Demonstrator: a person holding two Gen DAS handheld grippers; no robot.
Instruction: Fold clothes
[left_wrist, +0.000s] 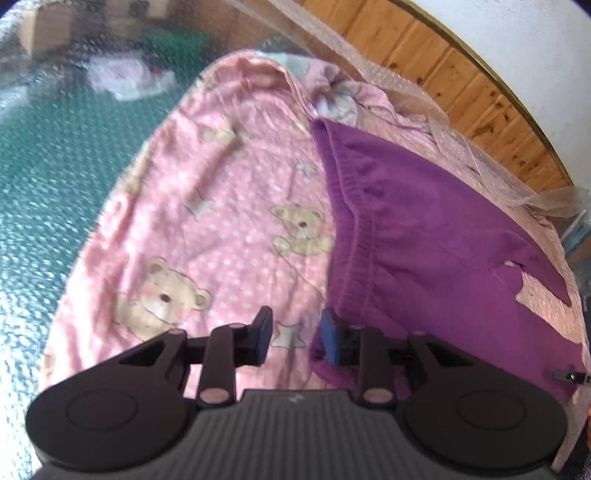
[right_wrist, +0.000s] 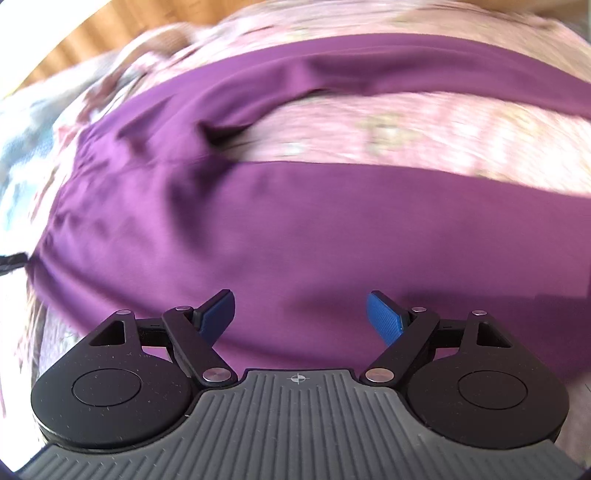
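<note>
The purple trousers (left_wrist: 424, 229) lie on the pink bear-print sheet (left_wrist: 207, 206). The left tongs (left_wrist: 297, 338) stand released at their waistband corner; the right tongs (right_wrist: 301, 319), spread wide, hover over one leg.

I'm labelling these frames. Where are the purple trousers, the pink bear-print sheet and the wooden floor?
purple trousers (left_wrist: 424, 236), left wrist view, fabric below the waistband
pink bear-print sheet (left_wrist: 236, 221), left wrist view, dotted middle
wooden floor (left_wrist: 443, 70), left wrist view, planks

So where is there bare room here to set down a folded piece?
Free: the pink bear-print sheet left of the purple trousers, and the green surface beyond its left edge. Crowded: the sheet's right side under the trousers, and the far corner by white items.
</note>
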